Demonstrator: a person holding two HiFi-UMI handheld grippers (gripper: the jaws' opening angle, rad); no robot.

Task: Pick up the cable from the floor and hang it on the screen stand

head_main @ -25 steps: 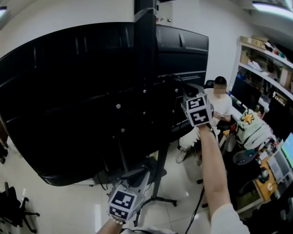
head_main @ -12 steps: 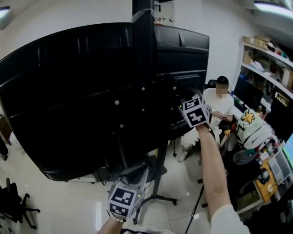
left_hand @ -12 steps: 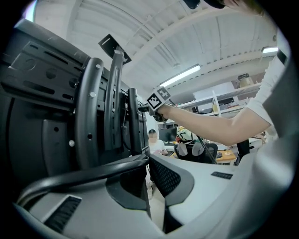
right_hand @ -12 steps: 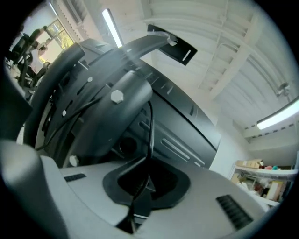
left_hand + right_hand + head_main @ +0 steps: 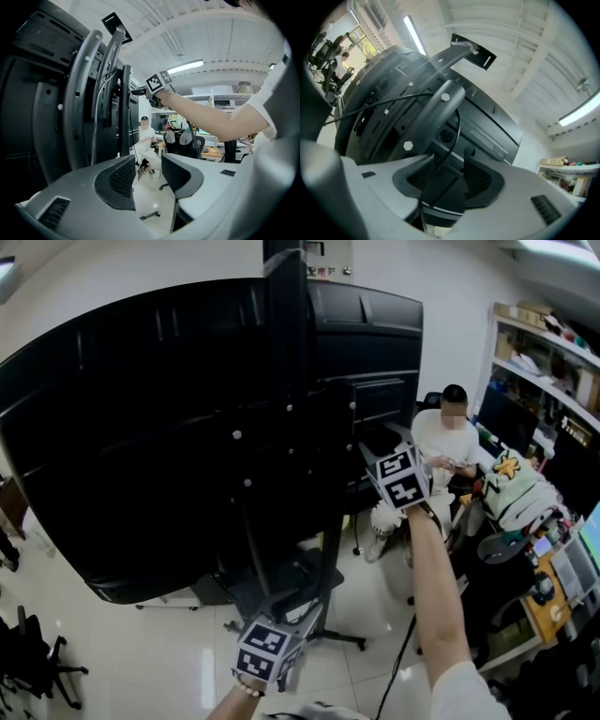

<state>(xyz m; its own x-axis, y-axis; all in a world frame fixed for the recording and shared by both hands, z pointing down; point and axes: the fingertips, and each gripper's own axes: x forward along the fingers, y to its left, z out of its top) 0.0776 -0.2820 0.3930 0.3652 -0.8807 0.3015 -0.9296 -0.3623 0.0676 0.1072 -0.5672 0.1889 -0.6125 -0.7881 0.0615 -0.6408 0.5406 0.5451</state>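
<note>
Fingers [image 5: 117, 180] just opened, the left gripper [image 5: 149, 169] is seen empty and the thin black cable [image 5: 458, 126], hung on the dark metal screen stand [image 5: 426, 126], loose within the right gripper [image 5: 446, 174]; release is judged in hand, snag-free withdrawal required.

Neither end of the cable [image 5: 457, 124] shows; both run out of sight.

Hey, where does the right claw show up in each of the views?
Head view: right of centre, the right claw reaches the stand.
Left gripper view: upper centre, the right claw points left at the stand.
Right gripper view: bottom centre, its own jaws, which have just been opening, with the cable running between them.
Shared landmark: the stand's upright.
</note>
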